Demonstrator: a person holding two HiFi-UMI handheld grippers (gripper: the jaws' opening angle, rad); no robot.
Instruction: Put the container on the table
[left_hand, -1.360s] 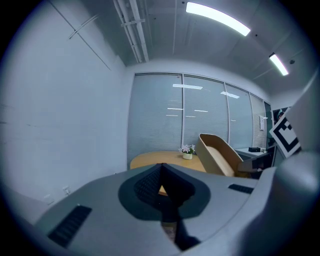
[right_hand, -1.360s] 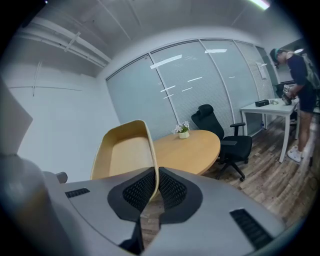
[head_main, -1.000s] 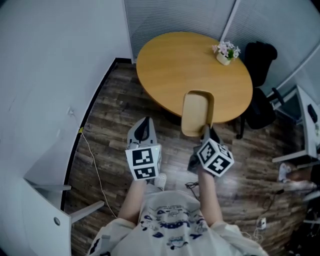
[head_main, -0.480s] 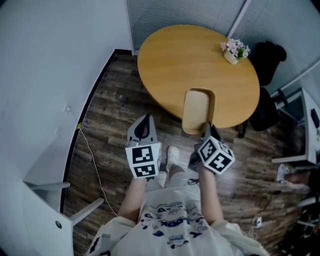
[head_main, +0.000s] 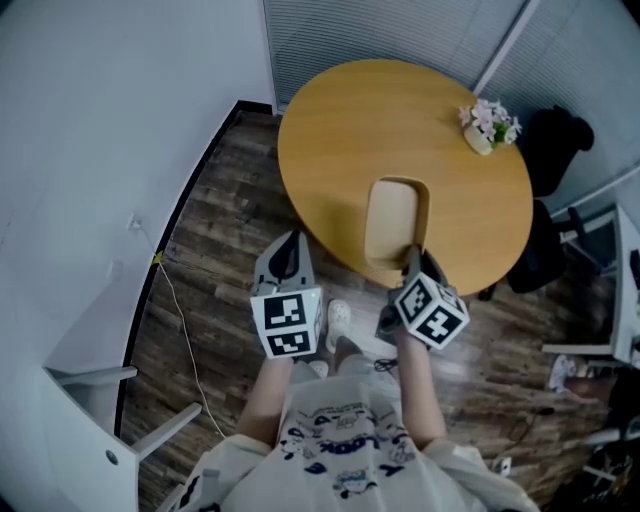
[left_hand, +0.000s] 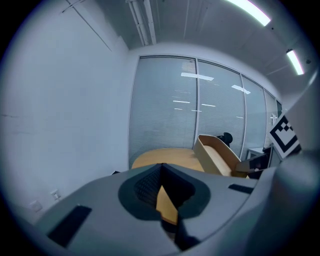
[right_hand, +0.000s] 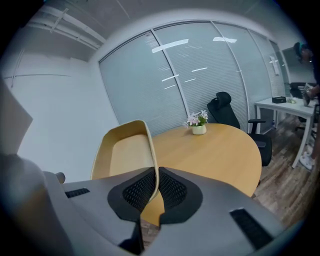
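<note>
A tan, oblong container (head_main: 393, 219) with a raised rim hangs over the near edge of the round wooden table (head_main: 400, 110). My right gripper (head_main: 411, 260) is shut on the near end of its rim. In the right gripper view the rim of the container (right_hand: 126, 150) runs down between the meshed pads of my right gripper (right_hand: 153, 179), with the table (right_hand: 215, 150) beyond. My left gripper (head_main: 288, 248) hovers over the floor to the left, short of the table. In the left gripper view the left gripper (left_hand: 161, 169) is shut with nothing held, and the container (left_hand: 219, 155) shows at the right.
A small pot of flowers (head_main: 487, 126) stands at the table's far right edge. A black office chair (head_main: 556, 150) sits behind the table by the glass wall. A cable (head_main: 182, 320) lies on the wood floor at the left, near white furniture (head_main: 90, 400). A white desk (right_hand: 286, 104) stands at the right.
The table has drawn closer beneath the container, which now sits further over its near edge. Both grippers keep the same pose and hold.
</note>
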